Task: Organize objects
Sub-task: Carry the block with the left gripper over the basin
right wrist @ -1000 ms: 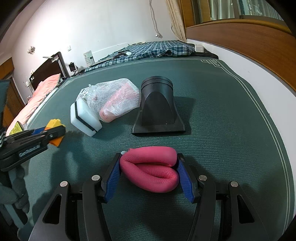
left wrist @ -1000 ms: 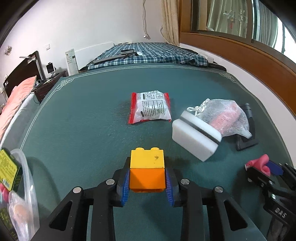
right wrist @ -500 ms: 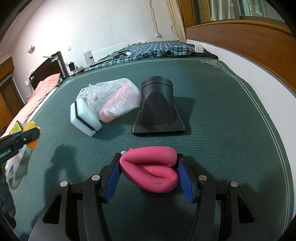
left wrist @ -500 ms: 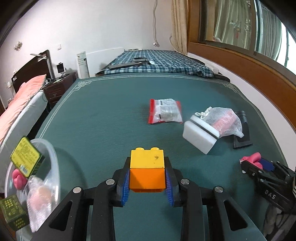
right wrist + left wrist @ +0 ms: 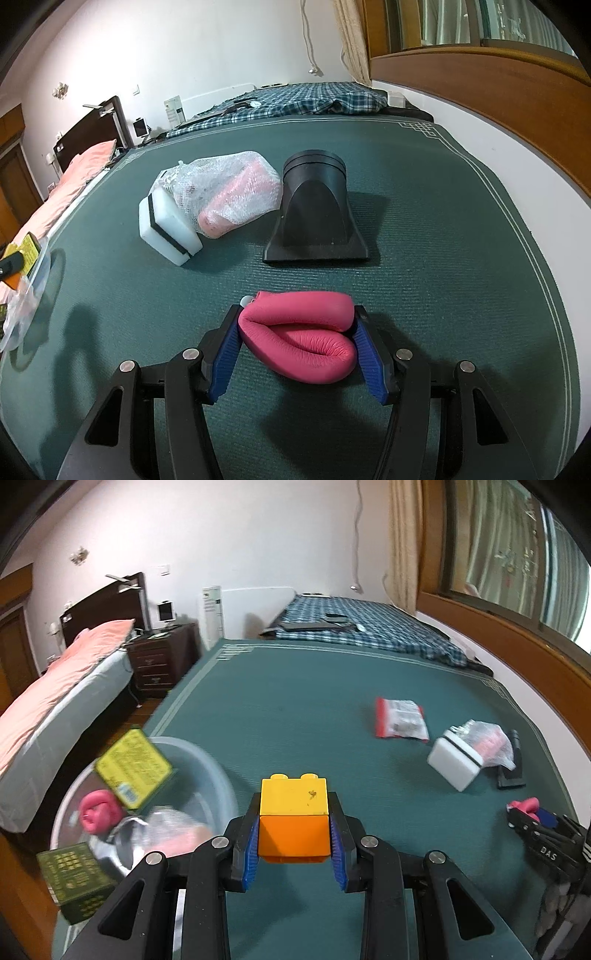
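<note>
The left tongs [image 5: 294, 836] clamp a yellow-and-orange toy brick [image 5: 293, 821] above the green desk [image 5: 317, 709], just beside a clear plastic bowl [image 5: 218, 779] holding boxes. The right tongs [image 5: 298, 345] grip a folded pink leather pouch [image 5: 299, 339] near a black nozzle [image 5: 316, 218].

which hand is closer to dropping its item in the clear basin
Left. Its tongs hold the yellow-orange block just beside the basin. The right tongs, gripping the pink pouch, sit far across the table.
</note>
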A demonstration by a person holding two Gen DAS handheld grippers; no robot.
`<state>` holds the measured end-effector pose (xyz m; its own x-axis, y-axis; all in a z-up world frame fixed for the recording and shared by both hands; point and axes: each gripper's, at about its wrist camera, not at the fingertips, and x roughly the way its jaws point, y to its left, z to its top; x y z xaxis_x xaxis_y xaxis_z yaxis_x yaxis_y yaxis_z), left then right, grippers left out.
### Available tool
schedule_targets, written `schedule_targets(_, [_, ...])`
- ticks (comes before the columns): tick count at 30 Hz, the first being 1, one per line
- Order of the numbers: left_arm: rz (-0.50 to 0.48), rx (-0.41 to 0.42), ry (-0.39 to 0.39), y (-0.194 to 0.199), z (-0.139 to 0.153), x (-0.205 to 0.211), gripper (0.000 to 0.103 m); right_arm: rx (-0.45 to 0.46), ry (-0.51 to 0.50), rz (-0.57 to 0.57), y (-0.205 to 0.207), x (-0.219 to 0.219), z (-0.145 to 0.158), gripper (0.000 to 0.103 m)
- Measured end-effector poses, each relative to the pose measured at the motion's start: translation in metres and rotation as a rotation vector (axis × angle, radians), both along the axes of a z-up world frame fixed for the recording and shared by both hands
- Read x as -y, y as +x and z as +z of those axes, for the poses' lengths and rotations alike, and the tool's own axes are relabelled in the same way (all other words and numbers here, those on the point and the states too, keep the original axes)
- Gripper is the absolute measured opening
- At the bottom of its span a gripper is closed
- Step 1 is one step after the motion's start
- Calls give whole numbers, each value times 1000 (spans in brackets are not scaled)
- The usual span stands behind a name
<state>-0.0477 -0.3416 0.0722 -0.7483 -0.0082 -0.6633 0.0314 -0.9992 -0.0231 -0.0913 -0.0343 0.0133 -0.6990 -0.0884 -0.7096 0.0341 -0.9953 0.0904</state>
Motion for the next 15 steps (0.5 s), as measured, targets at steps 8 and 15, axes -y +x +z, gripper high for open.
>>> schedule_targets(8, [101, -15, 19, 10, 3, 49, 33, 0, -6, 11, 11, 6, -1, 59])
schedule_targets(15, [166, -11, 28, 14, -2, 81, 33, 7, -32, 53, 26, 24, 1, 58])
